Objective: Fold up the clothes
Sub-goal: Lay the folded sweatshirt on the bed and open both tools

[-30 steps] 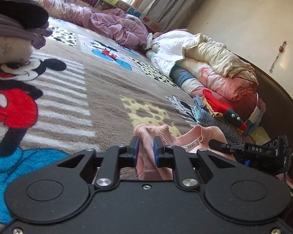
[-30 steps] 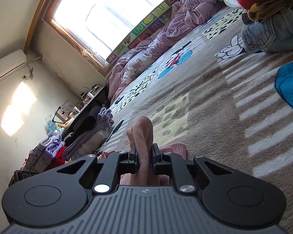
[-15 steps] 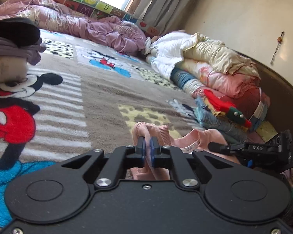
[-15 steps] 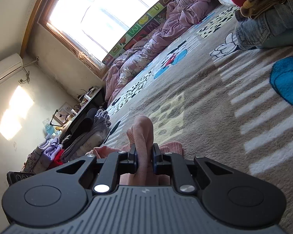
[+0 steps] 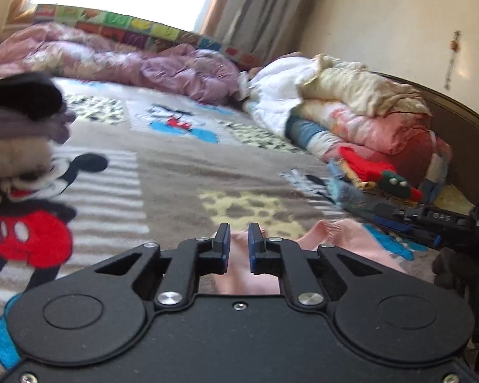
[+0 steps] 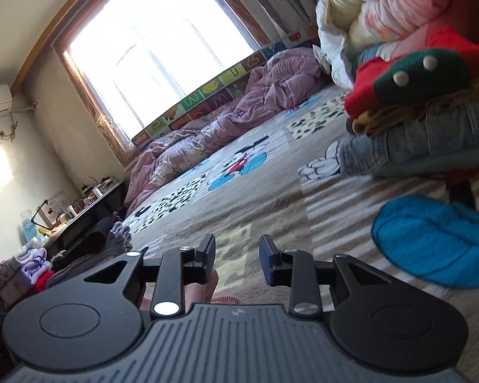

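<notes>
A pink garment (image 5: 345, 239) lies on the cartoon-mouse blanket (image 5: 175, 172), right under both grippers. My left gripper (image 5: 239, 242) hangs just above its near edge. Its jaws are opening by a narrow gap, and pink cloth shows through that gap from below without being pinched. In the right wrist view my right gripper (image 6: 238, 255) is opening wider, with only blanket visible between its fingers. A bit of the pink garment (image 6: 204, 290) peeks out beneath its left finger.
A stack with a red-and-green knit on jeans (image 5: 376, 185) (image 6: 415, 146) sits at the right, with rolled quilts (image 5: 367, 121) behind it. A black, grey and beige pile (image 5: 16, 134) stands at the left. A purple duvet (image 5: 143, 60) lies under the window, near a cluttered desk (image 6: 89, 204).
Both grippers have let go of the pink garment. The upright pink fold has dropped out of the right jaws, the left jaws have parted after pinching, and both views have lifted a little.
</notes>
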Demonstrator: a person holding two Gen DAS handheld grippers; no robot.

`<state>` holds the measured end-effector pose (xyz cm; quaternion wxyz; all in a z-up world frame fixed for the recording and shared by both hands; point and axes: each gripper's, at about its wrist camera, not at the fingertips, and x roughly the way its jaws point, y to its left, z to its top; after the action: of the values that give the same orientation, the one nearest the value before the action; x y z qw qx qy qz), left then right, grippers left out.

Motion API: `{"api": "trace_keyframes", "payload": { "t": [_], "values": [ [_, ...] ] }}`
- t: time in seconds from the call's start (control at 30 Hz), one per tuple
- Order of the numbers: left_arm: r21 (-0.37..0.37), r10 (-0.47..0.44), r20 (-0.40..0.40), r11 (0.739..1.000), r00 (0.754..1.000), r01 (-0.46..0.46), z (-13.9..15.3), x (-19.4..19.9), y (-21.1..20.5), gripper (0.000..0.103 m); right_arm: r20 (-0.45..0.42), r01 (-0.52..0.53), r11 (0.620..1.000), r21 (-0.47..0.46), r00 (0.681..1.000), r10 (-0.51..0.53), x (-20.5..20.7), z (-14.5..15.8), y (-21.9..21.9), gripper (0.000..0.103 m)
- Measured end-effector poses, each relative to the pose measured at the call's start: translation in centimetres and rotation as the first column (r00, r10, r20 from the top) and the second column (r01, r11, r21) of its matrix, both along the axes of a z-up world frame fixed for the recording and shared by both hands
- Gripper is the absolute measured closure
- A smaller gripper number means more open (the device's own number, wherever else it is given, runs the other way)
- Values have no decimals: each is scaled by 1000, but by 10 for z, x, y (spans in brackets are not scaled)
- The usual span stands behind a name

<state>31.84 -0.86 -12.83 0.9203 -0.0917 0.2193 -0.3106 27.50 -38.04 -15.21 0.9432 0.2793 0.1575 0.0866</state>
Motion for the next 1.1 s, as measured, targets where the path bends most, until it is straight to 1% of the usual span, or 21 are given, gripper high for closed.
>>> {"api": "trace_keyframes", "payload": {
  "t": [0.03, 0.1, 0.13, 0.2, 0.23, 0.37, 0.43, 0.47, 0.53, 0.57, 0.67, 0.77, 0.8, 0.83, 0.87, 0.9, 0.93, 0.97, 1.03, 1.1],
  "values": [
    [5, -23, 17, 1000, 1000, 23, 2, -3, -5, 96, 15, -8, 1000, -26, 1000, 9, 0, 3, 1, 71],
    [27, -54, 27, 998, 998, 53, 0, -5, -15, 96, 58, -63, 993, -95, 996, 68, 0, 10, 11, 71],
    [41, -66, 29, 997, 997, 65, -3, -5, -20, 92, 75, -88, 988, -127, 992, 98, 0, 13, 17, 71],
    [68, -54, 7, 996, 999, 53, -12, 0, -25, 92, 74, -142, 974, -177, 985, 157, 4, 14, 27, 72],
    [85, -42, -4, 995, 999, 42, -16, 2, -27, 92, 53, -155, 968, -196, 984, 168, 6, 13, 32, 72],
    [136, -16, -59, 990, 998, 24, -28, 10, -32, 92, -94, -198, 965, -170, 978, 184, 23, -6, 38, 71],
    [127, -20, -66, 992, 998, 28, -28, 11, -30, 92, -167, -212, 965, -153, 968, 186, 28, -16, 39, 71],
    [121, -22, -69, 992, 997, 30, -29, 12, -29, 92, -181, -211, 968, -132, 966, 186, 29, -19, 38, 71],
    [111, -26, -75, 993, 997, 35, -29, 12, -27, 90, -170, -194, 974, -116, 970, 173, 26, -17, 33, 71],
    [94, -21, -60, 995, 998, 27, -25, 10, -24, 88, -155, -186, 977, -106, 973, 169, 22, -14, 30, 71],
    [46, -5, -26, 999, 1000, 6, -17, 7, -17, 85, -56, -136, 983, -126, 990, 130, 7, 2, 21, 71],
    [32, 2, -35, 999, 999, -1, -17, 9, -14, 85, 21, -151, 974, -170, 987, 157, 2, 10, 28, 71],
    [49, 1, -46, 999, 999, 1, -19, 10, -17, 85, 31, -177, 968, -178, 982, 185, 3, 9, 34, 71],
    [66, 1, -58, 998, 998, 2, -21, 12, -21, 85, 34, -205, 955, -214, 976, 216, 5, 10, 43, 71],
    [81, -1, -79, 997, 997, 8, -25, 16, -24, 85, 22, -232, 939, -253, 969, 245, 7, 10, 52, 71],
    [96, -4, -101, 995, 995, 14, -28, 19, -27, 85, -41, -263, 922, -286, 964, 262, 13, 5, 60, 73],
    [111, -6, -123, 994, 992, 20, -32, 23, -30, 84, -107, -296, 902, -315, 955, 276, 19, 0, 68, 73],
    [109, -10, -134, 994, 991, 25, -34, 27, -31, 83, -161, -313, 896, -314, 948, 275, 25, -8, 71, 73],
    [94, -21, -163, 995, 986, 37, -36, 33, -30, 83, -166, -306, 911, -277, 949, 268, 26, -7, 65, 74],
    [81, -30, -179, 996, 983, 45, -38, 36, -29, 83, -171, -303, 917, -259, 949, 265, 24, -10, 62, 74]
  ]
}}
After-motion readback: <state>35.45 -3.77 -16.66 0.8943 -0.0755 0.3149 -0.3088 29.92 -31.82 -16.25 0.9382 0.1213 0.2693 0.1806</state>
